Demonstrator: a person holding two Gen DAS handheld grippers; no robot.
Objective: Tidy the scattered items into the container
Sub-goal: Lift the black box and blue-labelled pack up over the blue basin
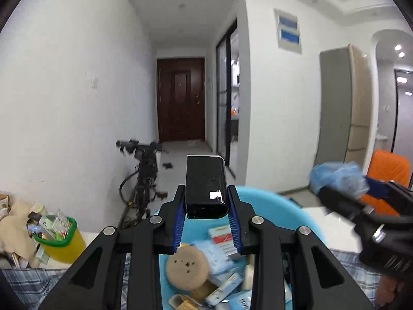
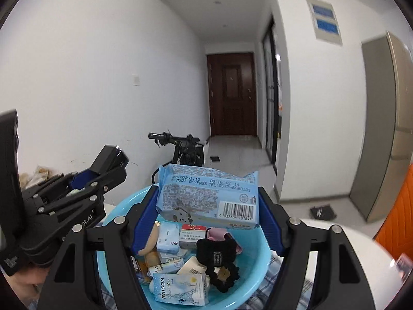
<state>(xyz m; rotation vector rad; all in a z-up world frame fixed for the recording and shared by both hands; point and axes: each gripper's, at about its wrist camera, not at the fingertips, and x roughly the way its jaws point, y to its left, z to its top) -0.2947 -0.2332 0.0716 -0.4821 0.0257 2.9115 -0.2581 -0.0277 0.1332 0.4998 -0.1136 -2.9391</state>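
1. Over the blue basin [image 2: 124, 206] we held both tongs loaded. Our left gripper [image 1: 206, 206] was clamped on a glossy black box [image 1: 205, 183], standing upright between the blue pads above the basin's far rim. Our right gripper [image 2: 207, 204] was clamped on a pale blue wipes packet [image 2: 209, 193], barcode side facing the camera, hanging above the middle of the basin.

2. We judged the step in hand to be the drop: both items had been lifted and brought above the container, neither yet released. The next move called for lowering each a little and parting the jaws, one gripper at a time so the two tools, close together, did not knock. The black box looked hard and smooth and could bounce off the pile; the packet was soft and would settle.

3. Inside the basin lay a crowded heap: a round tan puff [image 1: 187, 268], a red-and-white carton [image 2: 193, 235], several small pale blue packs, a box marked RAISON [image 2: 180, 288], a black scrunchie [image 2: 219, 261] with something pink under it.

4. Further out, at the left edge of the checked cloth [image 1: 23, 281], stood a yellow cup with a green rim [image 1: 60, 240] stuffed with sachets, which we judged might still need tidying.
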